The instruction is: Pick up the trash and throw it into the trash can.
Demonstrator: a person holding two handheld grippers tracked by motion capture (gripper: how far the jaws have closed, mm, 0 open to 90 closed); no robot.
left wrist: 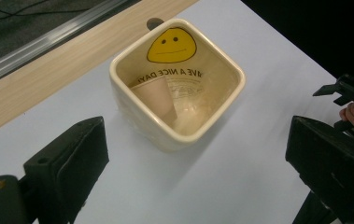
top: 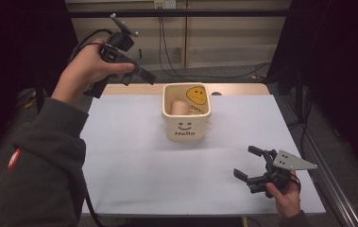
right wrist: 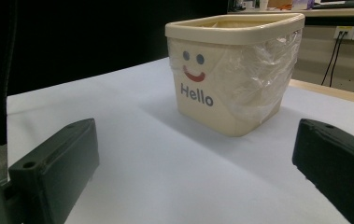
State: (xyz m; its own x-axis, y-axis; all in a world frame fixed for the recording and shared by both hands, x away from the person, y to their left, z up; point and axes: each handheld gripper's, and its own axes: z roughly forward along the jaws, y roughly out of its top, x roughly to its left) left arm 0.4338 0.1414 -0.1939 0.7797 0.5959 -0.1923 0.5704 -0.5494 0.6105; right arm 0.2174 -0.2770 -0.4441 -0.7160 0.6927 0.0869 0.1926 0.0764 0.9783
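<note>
High view: a cream square bin [top: 186, 113] printed "Hello" stands on the white table sheet [top: 134, 156], toward the far edge of the sheet and near its middle. A tan paper cup [top: 180, 108] lies inside the bin, against its left inner wall. The left gripper [top: 143, 75] is held in the air to the upper left of the bin, above and beyond its far-left corner, jaws pointing toward the bin; nothing is between the jaws. The right gripper [top: 248, 163] sits low on the sheet to the near right of the bin, well apart from it, jaws spread and empty.

Left gripper view: looking down into the bin [left wrist: 177, 81] from above. The cup [left wrist: 153, 98] leans inside against one inner wall, with a yellow smiley face and the lettering "HAVE A NICE DAY" printed on the inner walls beside it. The two black jaws stand wide apart at the bottom corners, clear of the bin, holding nothing. The other gripper [left wrist: 347, 93] shows at the right edge, beyond the bin.

Right gripper view: the bin [right wrist: 235, 70] stands ahead, beyond the jaws, its face with the smile and "Hello" turned this way; a clear plastic liner [right wrist: 263, 74] drapes over one outer side. The jaws are wide open with only bare sheet between them.
</note>
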